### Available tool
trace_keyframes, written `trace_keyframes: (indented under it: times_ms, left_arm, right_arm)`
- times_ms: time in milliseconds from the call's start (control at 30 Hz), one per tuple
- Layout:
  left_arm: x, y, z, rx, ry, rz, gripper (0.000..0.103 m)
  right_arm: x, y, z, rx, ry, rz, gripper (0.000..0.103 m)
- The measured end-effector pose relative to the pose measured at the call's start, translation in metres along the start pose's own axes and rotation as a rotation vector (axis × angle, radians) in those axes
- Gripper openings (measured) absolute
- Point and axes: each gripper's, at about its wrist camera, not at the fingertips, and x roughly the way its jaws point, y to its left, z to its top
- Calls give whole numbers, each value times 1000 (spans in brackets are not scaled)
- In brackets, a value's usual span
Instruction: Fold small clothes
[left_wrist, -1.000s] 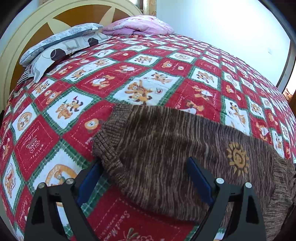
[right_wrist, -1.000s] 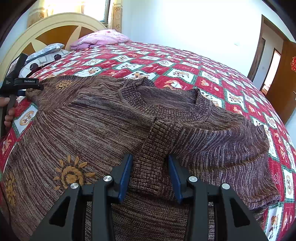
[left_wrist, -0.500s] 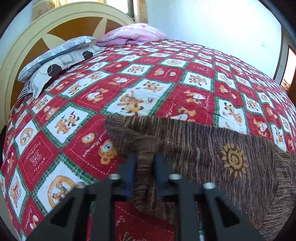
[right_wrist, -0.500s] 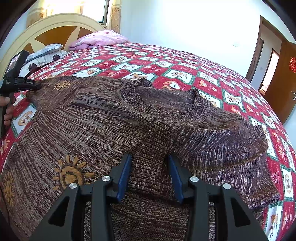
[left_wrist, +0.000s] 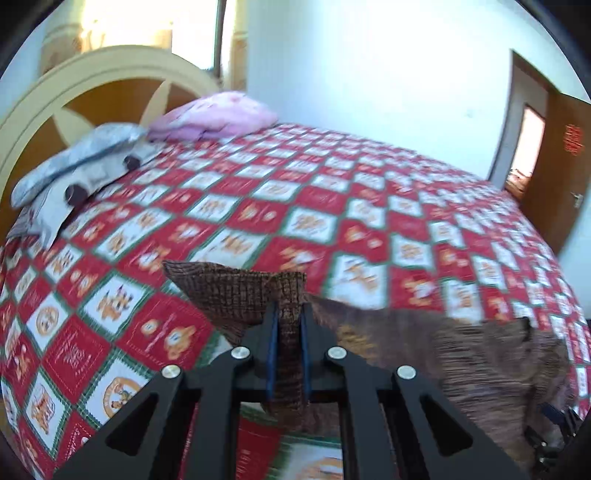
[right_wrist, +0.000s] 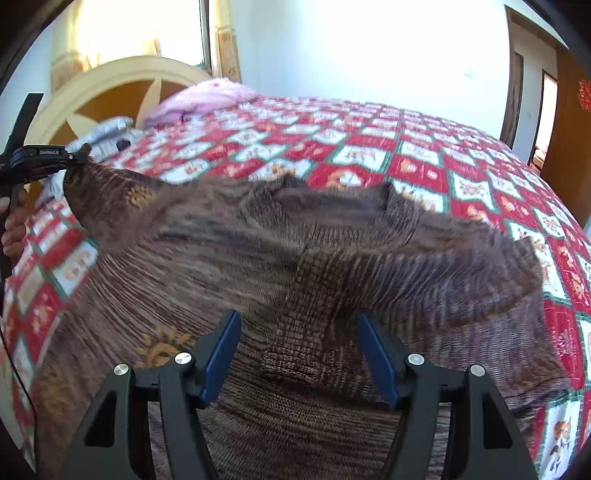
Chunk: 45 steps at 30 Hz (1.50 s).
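Note:
A brown knit sweater (right_wrist: 221, 266) with orange sun motifs lies spread on the bed. My left gripper (left_wrist: 288, 310) is still closing, and its blue pads pinch the sweater's left sleeve end (left_wrist: 236, 291) and hold it up off the bedspread. In the right wrist view the left gripper (right_wrist: 79, 157) is at the far left, with a hand below it. My right gripper (right_wrist: 297, 317) is opening above the sweater's body. The folded-in right sleeve cuff (right_wrist: 295, 365) lies between its fingers, which do not touch it.
The red, white and green checked bedspread (left_wrist: 332, 206) covers the whole bed. Grey patterned pillows (left_wrist: 81, 162) and a pink bundle (left_wrist: 218, 114) lie against the cream and brown headboard (left_wrist: 110, 92). A wooden door (left_wrist: 557, 162) stands at the far right.
My left gripper went from wide open around the sleeve end to shut on it, then lifted it. My right gripper's jaws spread apart off the folded sleeve.

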Motion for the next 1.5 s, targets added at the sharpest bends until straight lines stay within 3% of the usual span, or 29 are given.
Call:
trace_keyframes:
  times_ms: [100,300,500,667,933,1067,1100,1200,1233,1300,1367,1433,1500]
  left_arm:
    - [-9,-16,9,-13,15,-61,11]
    - [-23,-56,17,-32,21,-170,11]
    - [-47,-105,20,-25,16,-251,11]
    - [-52,-155,17,-16,27,-306,11]
    - [-41,-241,-22,21,86,-381,11]
    - [-25,-293,-64,138,87,-326,15]
    - [-16,-305,-81,167,122,-330,16]
    - [-9,-322,-108,251,210,-351,29]
    - [-14,-322,-112,264,207,-369,31]
    - [-34,-318,-117,305,152,-382,43]
    - [-59,-298,-118,349,35,-350,83]
    - [-71,-274,-118,392,-82,-247,96]
    - [-62,-242,-115,450,-143,-68,96]
  right_arm:
    - [-24,-4,7,4,-40,10,67]
    - [-59,-27,8,35,-33,41,68]
    - [-88,-69,-14,75,-44,-19,70]
    - [-87,-99,-35,173,-48,-34,70]
    - [-81,-129,-49,295,-47,-24,70]
    - [-81,-134,-52,309,-58,-35,70]
    - [-81,-136,-52,314,-63,-44,70]
    - [-82,-142,-55,326,-71,-69,70]
    - [-82,-146,-56,337,-71,-66,70]
    - [-81,-148,-57,341,-71,-72,70]
    - [-82,-148,-58,341,-75,-74,70]
    - [-85,-147,-58,345,-90,-50,70]
    - [-88,-143,-56,339,-109,-31,70]
